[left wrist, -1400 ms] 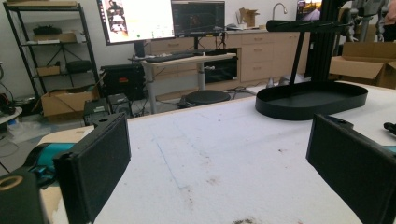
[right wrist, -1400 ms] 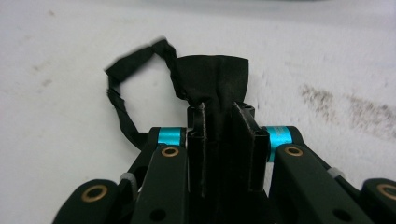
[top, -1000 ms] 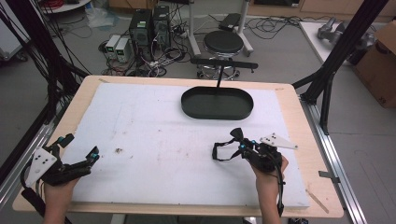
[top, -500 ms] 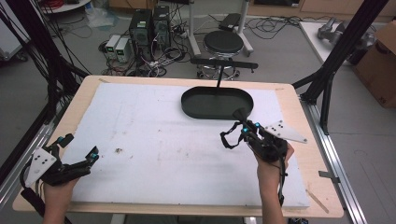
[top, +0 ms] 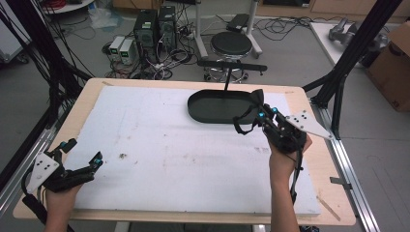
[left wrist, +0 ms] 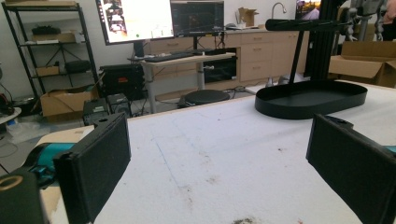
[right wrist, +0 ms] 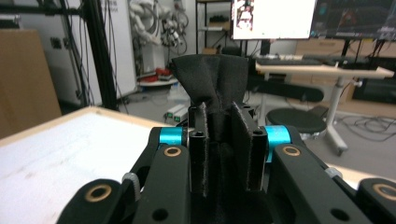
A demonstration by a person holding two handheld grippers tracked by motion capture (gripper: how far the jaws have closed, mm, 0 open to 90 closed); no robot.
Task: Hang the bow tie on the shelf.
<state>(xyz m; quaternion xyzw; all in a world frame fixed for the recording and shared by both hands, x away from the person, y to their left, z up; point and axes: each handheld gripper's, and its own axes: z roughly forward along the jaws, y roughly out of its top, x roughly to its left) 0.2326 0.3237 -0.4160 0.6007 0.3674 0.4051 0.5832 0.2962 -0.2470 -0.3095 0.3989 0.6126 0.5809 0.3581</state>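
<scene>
Overhead, the table [top: 309,159] carried a white foam mat [top: 169,145] with a few dark specks near its left-centre. A black oval tray [top: 212,108] sat at the far edge of the mat, right of centre, with a thin black post [top: 226,84] rising from it to a horizontal black bar [top: 232,65].

The right gripper [top: 249,113] was held in the person's right hand [top: 283,157] above the right side of the mat, just beside the near right end of the tray. Its jaws were closed on a piece of black cloth [right wrist: 215,81]. In the right gripper view the cloth stood pinched between the two pads [right wrist: 246,147], its free end flaring above them. In the high view a loop of the cloth [top: 241,125] hung from the jaws over the mat. Whether the cloth touched the tray could not be told.

The left gripper [top: 94,162] was held in the person's left hand [top: 58,195] at the near left corner of the mat, well apart from the right gripper. Its jaws stood wide apart and held nothing; the left gripper view showed bare mat between the two pads [left wrist: 98,163], with the tray [left wrist: 308,98] far off to the right.

Beyond the table, a round black stool [top: 231,46] and computer cases [top: 154,26] stood on the floor.
</scene>
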